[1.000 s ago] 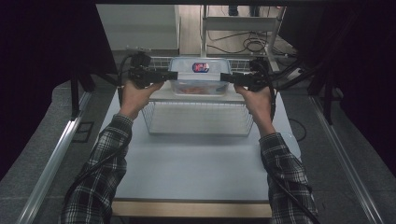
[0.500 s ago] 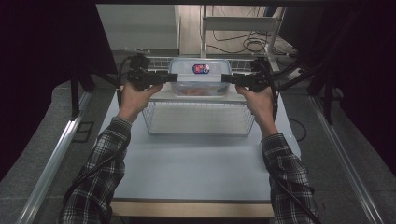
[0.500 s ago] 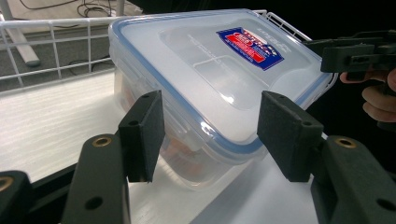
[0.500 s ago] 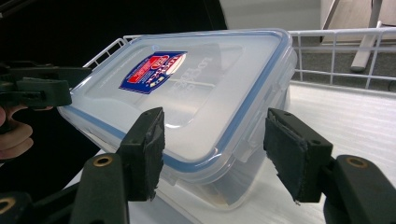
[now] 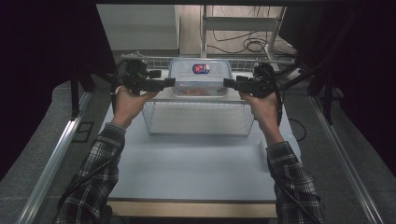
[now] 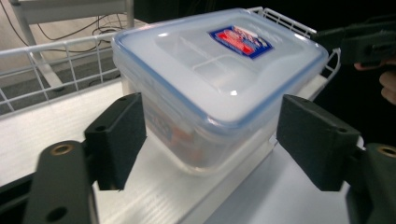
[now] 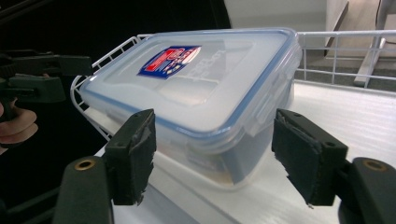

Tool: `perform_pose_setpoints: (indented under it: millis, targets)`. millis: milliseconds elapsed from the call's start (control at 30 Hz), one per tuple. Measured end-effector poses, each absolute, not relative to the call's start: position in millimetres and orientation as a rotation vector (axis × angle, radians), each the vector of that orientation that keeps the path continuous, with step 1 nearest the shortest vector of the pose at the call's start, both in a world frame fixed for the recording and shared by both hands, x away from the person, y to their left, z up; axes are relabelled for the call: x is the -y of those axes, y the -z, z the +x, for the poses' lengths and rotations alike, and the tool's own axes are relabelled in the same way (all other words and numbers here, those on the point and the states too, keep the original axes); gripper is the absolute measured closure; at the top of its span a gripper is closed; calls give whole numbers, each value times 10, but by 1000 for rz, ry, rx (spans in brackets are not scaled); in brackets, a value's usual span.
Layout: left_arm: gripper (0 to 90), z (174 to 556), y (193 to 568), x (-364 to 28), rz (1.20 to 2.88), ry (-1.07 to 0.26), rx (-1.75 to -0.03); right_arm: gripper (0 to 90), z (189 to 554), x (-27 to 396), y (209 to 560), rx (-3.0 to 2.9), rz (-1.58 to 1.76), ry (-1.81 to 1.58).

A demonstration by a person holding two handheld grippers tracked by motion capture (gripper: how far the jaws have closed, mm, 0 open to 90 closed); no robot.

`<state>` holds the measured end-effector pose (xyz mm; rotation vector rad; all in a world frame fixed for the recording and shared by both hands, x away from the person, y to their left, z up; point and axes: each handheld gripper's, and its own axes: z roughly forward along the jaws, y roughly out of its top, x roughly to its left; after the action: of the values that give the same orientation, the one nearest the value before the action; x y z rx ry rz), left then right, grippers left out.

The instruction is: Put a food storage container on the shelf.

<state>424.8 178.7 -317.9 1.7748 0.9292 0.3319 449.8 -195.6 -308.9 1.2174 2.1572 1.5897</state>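
Now we see the jaws of the left gripper (image 5: pixel 170 82) and right gripper (image 5: pixel 228 82) just opened off the lidded container (image 5: pixel 200 77), likely releasing it atop the wire basket (image 5: pixel 198 119).

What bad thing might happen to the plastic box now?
1. The box rests on a raised white ledge, and its corner seems to reach past the edge, so a bump might tip it off.
2. The left gripper and right gripper have just been opening; their pads stand clear of the box, so nothing holds it.
3. The wire basket sits below in front; a slipping box might catch its rim.
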Motion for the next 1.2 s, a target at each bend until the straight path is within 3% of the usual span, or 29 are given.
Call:
perform_pose_setpoints:
  millis: [500, 1200]
  targets:
    - [64, 3927, 3462, -1755, 1839, -367, -862, 125, 4176, 1961, 3206, -2191, 1051, -1550]
    - [41, 3405, 3846, -1755, 1856, -399, -812, 20, 3776, 2077, 3580, -2228, 969, -1526]
